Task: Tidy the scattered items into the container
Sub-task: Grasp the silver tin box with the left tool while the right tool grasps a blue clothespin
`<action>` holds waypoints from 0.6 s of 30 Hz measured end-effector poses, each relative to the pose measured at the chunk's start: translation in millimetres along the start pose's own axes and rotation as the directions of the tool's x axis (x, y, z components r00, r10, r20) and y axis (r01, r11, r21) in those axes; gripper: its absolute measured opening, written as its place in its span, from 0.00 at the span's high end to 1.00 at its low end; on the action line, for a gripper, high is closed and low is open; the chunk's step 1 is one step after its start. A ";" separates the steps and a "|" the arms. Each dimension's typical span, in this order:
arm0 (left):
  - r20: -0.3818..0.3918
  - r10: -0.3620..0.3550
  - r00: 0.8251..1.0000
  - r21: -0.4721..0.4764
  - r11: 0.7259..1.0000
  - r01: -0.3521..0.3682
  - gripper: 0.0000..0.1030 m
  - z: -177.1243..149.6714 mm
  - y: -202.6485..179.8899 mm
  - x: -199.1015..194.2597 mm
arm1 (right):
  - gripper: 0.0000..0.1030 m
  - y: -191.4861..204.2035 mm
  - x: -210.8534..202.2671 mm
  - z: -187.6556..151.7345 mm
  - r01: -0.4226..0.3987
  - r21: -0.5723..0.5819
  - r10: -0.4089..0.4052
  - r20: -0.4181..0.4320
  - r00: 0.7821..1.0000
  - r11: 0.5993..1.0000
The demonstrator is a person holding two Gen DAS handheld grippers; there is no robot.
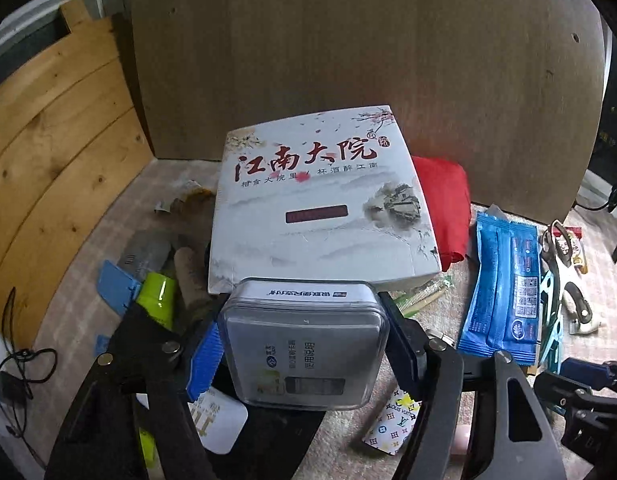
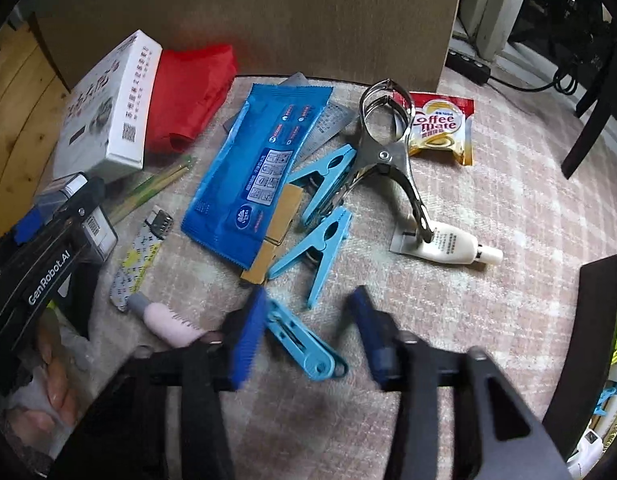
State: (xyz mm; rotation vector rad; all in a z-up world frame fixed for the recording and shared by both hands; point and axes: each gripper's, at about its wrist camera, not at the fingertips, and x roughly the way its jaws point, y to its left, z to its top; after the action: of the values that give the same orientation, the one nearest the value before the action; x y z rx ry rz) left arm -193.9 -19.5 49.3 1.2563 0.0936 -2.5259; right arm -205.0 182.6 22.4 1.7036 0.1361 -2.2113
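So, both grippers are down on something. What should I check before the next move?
1. Clear case sits between the left gripper fingers: ok.
2. Left pads pressing firmly on the case: cannot tell; they look to be against its sides.
3. Blue peg lies between the right gripper fingers: ok.
4. Right pads closed on the peg: not ok; a gap shows on one side.
5. Container located: ok; its dark wall shows at the right edge of the right wrist view.
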 end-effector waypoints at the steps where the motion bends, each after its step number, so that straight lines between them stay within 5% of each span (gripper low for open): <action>1: 0.000 -0.002 1.000 0.002 1.000 0.002 0.34 0.4 1.4 1.0 | 0.70 -0.5 0.0 0.3 -0.009 0.002 0.009 -0.004 1.000 1.000; 8: -0.010 -0.073 0.997 -0.028 0.997 0.072 0.34 1.7 18.2 0.9 | 0.90 0.8 -3.6 -1.0 -0.030 -0.001 0.030 -0.012 0.999 1.000; 18: -0.021 -0.111 0.994 -0.038 0.993 0.111 0.35 -0.9 25.4 -8.7 | 0.96 -27.8 -17.9 -7.9 -0.105 0.039 0.105 -0.013 0.994 0.994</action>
State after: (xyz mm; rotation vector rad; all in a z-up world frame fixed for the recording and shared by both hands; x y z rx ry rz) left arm -180.4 -41.2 57.6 1.2996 0.2200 -2.5909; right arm -202.8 214.6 33.6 1.7074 0.0073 -2.1378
